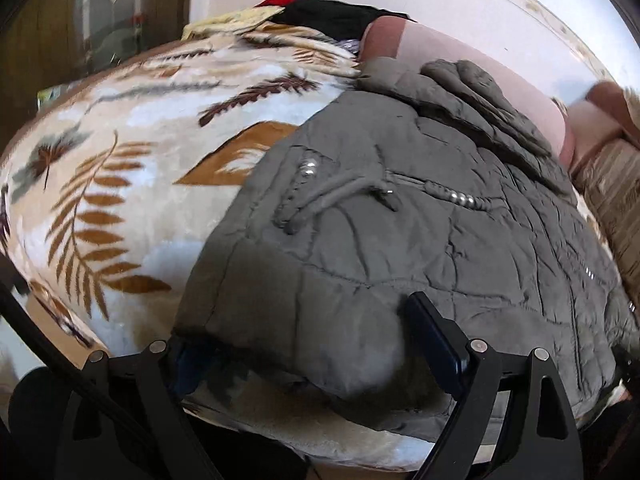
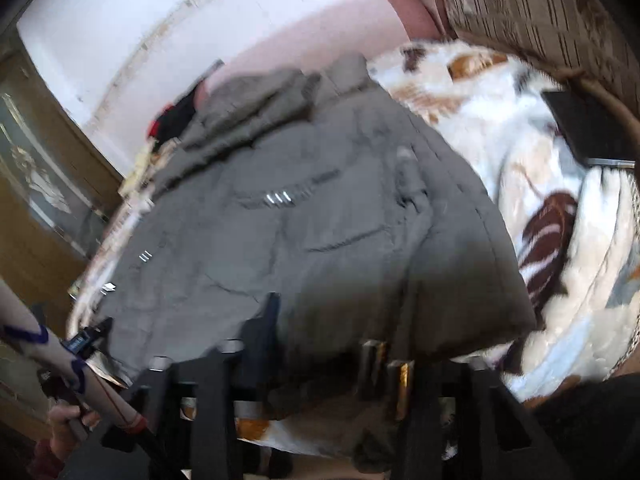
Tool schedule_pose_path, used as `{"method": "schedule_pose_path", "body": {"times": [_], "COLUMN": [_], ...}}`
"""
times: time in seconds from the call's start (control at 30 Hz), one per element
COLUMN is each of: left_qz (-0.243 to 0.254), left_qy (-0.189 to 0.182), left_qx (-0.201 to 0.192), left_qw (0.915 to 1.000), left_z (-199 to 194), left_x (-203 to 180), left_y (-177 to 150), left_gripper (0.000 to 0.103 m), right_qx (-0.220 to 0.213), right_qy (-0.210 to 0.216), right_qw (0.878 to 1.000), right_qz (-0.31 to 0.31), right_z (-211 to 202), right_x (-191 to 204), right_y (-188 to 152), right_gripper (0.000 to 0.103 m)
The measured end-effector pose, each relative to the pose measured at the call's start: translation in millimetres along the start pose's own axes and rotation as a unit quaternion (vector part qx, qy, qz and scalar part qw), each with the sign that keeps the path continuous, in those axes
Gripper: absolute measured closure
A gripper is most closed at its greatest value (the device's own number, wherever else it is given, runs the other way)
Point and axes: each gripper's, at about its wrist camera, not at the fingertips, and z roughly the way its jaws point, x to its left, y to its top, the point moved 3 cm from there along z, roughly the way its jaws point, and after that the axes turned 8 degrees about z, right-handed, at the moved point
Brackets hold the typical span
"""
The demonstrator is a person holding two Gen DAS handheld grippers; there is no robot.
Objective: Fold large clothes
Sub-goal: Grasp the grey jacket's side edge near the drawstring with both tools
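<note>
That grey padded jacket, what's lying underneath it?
The grey padded jacket lies on a cream blanket with brown leaf prints. Anything between the jacket and blanket is covered.

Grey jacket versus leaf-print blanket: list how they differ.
The grey jacket is plain, quilted and creased, with small metal beads; the leaf-print blanket is cream plush with brown fern leaves. The jacket lies on top, covering part of the wider blanket. Both are soft fabric spread on the bed.
</note>
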Motion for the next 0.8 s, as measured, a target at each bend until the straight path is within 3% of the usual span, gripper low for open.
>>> {"method": "schedule_pose_path", "body": {"times": [0.3, 0.8], "left_qz": [0.062, 0.062], "left_qy": [0.051, 0.056], "left_qx": [-0.008, -0.005], "left_qw": [0.9968, 0.9965], "left_z": [6, 7], "left_x": [-19, -20], "left_y": [-1, -3], "left_gripper": [0.017, 0.013], "right_qx": [0.011, 0.009], "right_qy": [-0.058, -0.051], "right_qw": [0.996, 0.998], "right_qz": [-0.061, -0.044], "right_z": [16, 16], "right_x": [9, 10], "right_y": [-10, -8], "right_gripper": [0.071, 0.063]}}
